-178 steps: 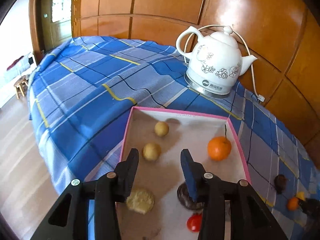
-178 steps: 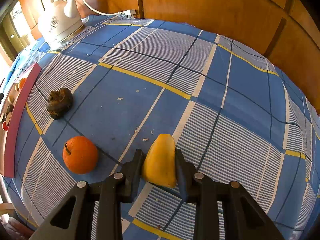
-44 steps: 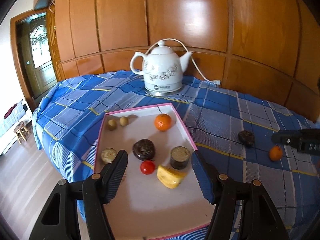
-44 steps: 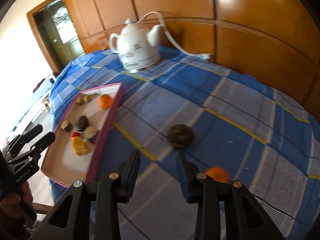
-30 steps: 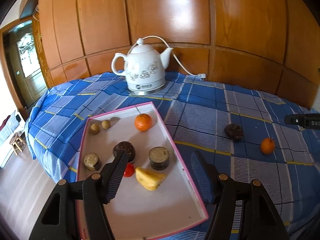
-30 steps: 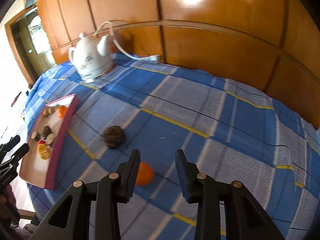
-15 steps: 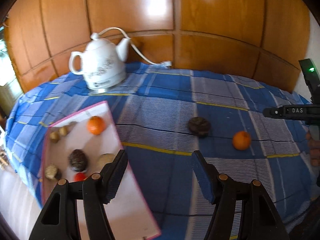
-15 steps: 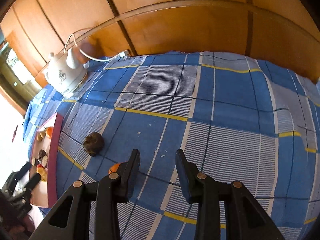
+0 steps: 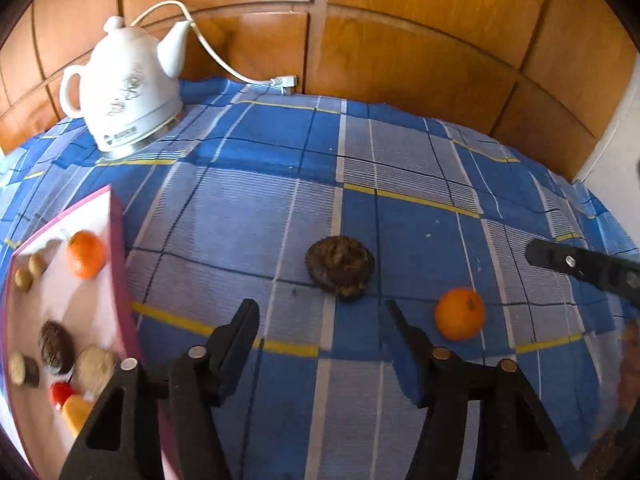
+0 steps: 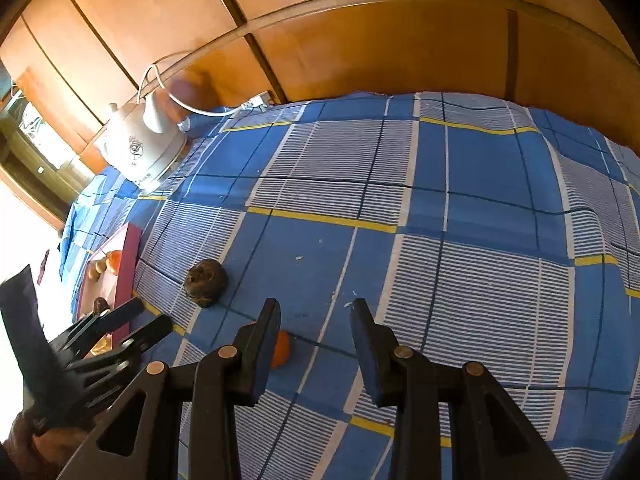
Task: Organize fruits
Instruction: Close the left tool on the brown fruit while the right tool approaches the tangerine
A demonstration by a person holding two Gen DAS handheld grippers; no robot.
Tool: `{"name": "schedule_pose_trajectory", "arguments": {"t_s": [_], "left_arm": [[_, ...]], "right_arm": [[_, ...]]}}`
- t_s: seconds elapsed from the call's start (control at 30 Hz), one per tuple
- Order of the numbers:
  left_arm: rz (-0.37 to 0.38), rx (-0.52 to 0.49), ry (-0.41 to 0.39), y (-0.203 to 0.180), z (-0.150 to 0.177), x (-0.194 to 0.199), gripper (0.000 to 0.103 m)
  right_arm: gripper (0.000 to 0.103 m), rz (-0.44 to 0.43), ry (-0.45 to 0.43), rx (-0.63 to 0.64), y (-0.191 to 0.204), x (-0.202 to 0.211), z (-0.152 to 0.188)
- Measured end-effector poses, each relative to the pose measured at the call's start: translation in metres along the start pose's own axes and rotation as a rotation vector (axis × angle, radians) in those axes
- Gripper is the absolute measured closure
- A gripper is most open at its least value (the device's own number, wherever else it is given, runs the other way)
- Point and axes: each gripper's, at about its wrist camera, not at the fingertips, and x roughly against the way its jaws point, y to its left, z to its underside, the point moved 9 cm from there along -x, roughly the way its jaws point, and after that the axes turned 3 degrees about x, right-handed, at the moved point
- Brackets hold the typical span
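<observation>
Since the earlier frames, the left gripper point(image 9: 322, 312) has swung away from the pink-rimmed tray point(image 9: 120, 240) and now points down at the open tablecloth point(image 9: 400, 152), with the tray at its left edge instead of under it. Its fingers stand apart with nothing between them. The dark brown fruit point(image 9: 340, 266) lies on the cloth just beyond the fingertips, not touching them. The loose orange point(image 9: 460, 314) lies on the cloth beside the gripper's right finger, near the brown fruit but apart from it.

The right gripper point(image 10: 314, 312) also stands apart and holds nothing; blue cloth fills the gap. In its own view the orange point(image 10: 282, 348) is partly hidden behind its left finger; contact cannot be determined. In the left wrist view, this gripper's tip point(image 9: 580, 266) enters from the right, above the orange.

Tray contents: one orange fruit point(image 9: 85, 254), small tan round pieces, a dark fruit, a red piece and a yellow piece; several are blurred. The white kettle point(image 9: 124, 96) stands on the cloth against the wooden wall panels point(image 9: 400, 40), corded.
</observation>
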Motion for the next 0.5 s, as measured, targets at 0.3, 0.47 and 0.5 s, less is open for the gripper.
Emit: {"name": "schedule_pose_trajectory", "arguments": {"t_s": [0.3,0.47,0.5], "left_arm": [[-0.060,-0.082,0.027,-0.015,-0.022,-0.046,0.032],[-0.065,-0.096,0.049,-0.015,-0.023,-0.070,0.044],[-0.054,-0.112,0.033,-0.017,-0.024,-0.069,0.051]], "right_arm": [[0.066,-0.019,0.005,-0.011,0.002,0.000,-0.001],[0.066,-0.023,0.016,0.000,0.004,-0.004,0.001],[0.066,-0.023,0.019,0.001,0.004,-0.004,0.001]]}}
